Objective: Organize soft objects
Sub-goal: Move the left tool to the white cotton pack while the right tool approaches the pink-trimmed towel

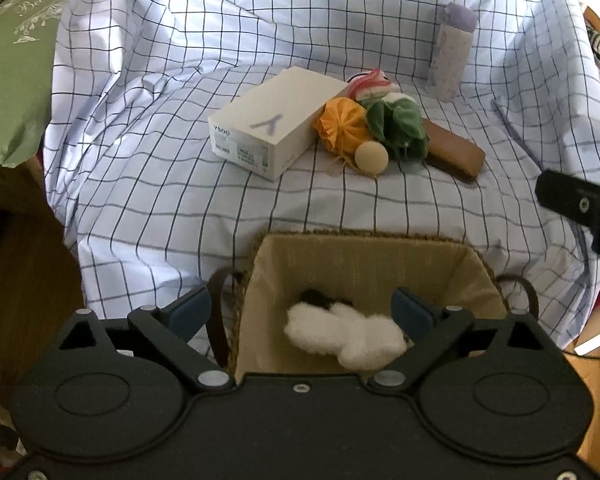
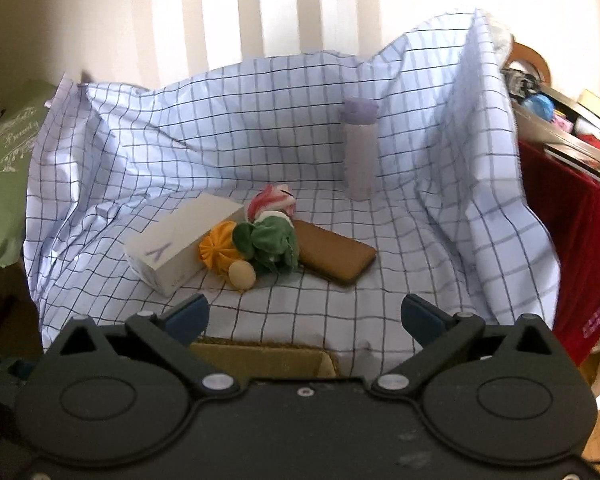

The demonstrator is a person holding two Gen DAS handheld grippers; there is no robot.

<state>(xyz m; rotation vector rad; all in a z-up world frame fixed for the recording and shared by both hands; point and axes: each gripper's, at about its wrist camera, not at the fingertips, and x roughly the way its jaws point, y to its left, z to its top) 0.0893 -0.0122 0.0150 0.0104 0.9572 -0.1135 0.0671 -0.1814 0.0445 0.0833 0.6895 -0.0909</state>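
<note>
The left gripper (image 1: 302,306) is hanging open above the lined basket (image 1: 364,256), white plush (image 1: 346,336) inside. The right gripper (image 2: 304,318) is gaping empty; advance it toward the green plush (image 2: 270,242) mid-tabletop, avoiding the white box (image 2: 180,236).

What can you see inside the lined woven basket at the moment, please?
Inside the basket lies a white fluffy toy, with something dark partly showing behind it. The left gripper's body covers the basket's near end, so anything there is hidden.
</note>
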